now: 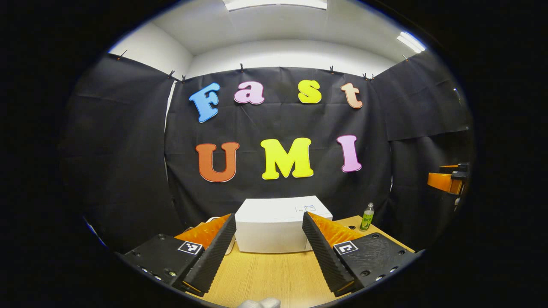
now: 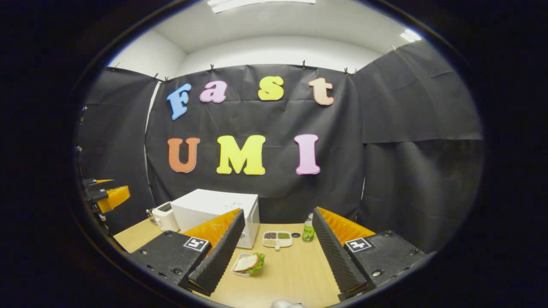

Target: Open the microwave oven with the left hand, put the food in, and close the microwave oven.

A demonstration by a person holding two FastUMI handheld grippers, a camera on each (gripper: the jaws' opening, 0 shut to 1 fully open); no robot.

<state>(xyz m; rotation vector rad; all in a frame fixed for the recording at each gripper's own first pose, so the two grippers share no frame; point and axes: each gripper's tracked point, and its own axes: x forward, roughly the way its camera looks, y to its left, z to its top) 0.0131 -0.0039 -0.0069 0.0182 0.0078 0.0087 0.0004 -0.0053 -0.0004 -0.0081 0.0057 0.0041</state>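
A white microwave oven [image 1: 278, 229] stands on the wooden table, its door closed; it is also in the right gripper view, microwave oven [image 2: 214, 209]. My left gripper [image 1: 269, 252] is open, held short of the oven with nothing between its fingers. A sandwich with lettuce on a small white plate [image 2: 248, 263] lies on the table in front of the oven's right side. My right gripper [image 2: 278, 252] is open above the table, the sandwich just beside its left finger [image 2: 220, 252]. The left gripper [image 2: 105, 194] also appears at the far left of the right gripper view.
A white toaster [image 2: 162, 216] sits left of the oven. A divided white tray of grains [image 2: 277, 239], a small dark disc [image 2: 296, 235] and a green bottle [image 2: 307, 233] stand to the oven's right; the bottle [image 1: 367, 217] also appears in the left gripper view. The right gripper [image 1: 449, 179] shows at its right edge.
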